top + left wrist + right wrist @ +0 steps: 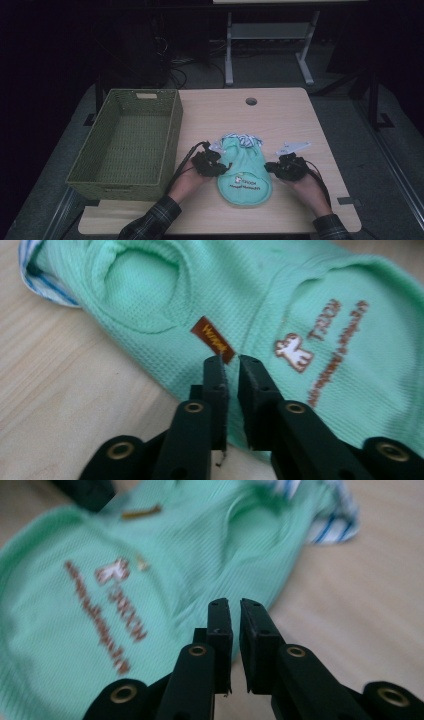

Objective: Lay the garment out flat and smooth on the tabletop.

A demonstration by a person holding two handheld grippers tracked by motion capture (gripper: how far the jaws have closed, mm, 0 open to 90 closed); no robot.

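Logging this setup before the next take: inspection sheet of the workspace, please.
Surface: light wooden table, round hole near its far edge.
Job's things: mint green garment lying flat near the front edge, brown print on it, striped blue-white trim at its far end.
Clutter: green woven basket at the table's left, nothing seen inside.
Grippers: left gripper and right gripper flank the garment, jaws a narrow gap apart, nothing between them.
Cables: black cable trailing from the left gripper.
Surroundings: dark room, white table frame beyond, cables on the floor.
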